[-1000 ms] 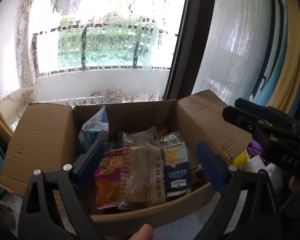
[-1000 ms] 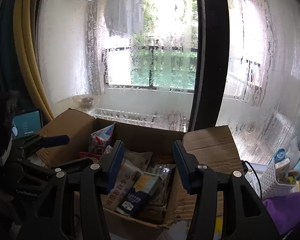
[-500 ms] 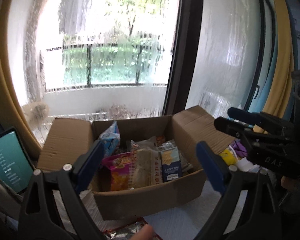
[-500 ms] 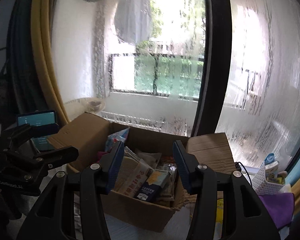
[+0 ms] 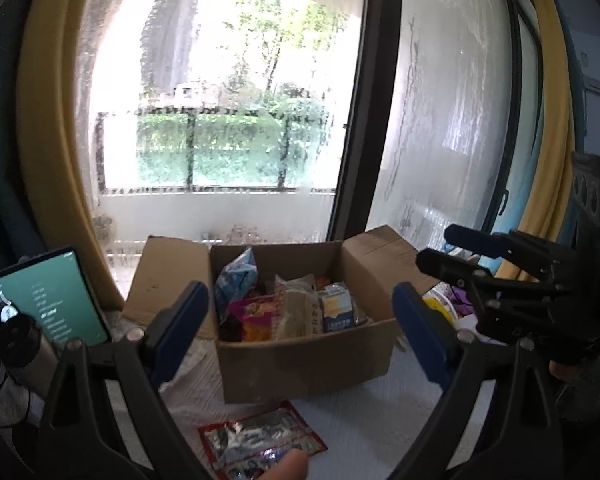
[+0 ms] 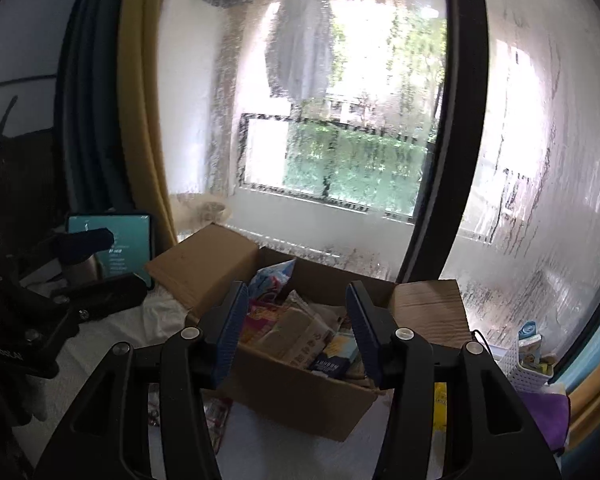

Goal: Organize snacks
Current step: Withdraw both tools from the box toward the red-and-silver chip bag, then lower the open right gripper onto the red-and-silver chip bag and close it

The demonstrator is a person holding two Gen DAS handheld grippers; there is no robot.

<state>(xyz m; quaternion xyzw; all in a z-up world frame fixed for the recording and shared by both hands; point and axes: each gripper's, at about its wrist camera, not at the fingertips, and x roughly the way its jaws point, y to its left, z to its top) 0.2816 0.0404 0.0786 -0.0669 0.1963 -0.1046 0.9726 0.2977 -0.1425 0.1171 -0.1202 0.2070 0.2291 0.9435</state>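
An open cardboard box (image 5: 304, 360) stands on the white table by the window, filled with several snack packets, among them a pink packet (image 5: 256, 314) and a blue-and-yellow packet (image 5: 338, 312). The box shows in the right wrist view too (image 6: 300, 396). A red and silver snack packet (image 5: 260, 446) lies flat on the table in front of the box. My left gripper (image 5: 300, 328) is open and empty, held back from the box. My right gripper (image 6: 296, 328) is open and empty, also back from the box; it shows at the right of the left wrist view (image 5: 496, 264).
A tablet with a green screen (image 5: 40, 300) stands at the left with a small black device in front of it. A white basket (image 6: 528, 364) with small items, a purple cloth (image 6: 548, 416) and a yellow item (image 6: 440, 404) lie right of the box. Window glass and curtains stand behind.
Both grippers have pulled back and up from the box, which now looks smaller. The red and silver packet and the tablet have come into view.
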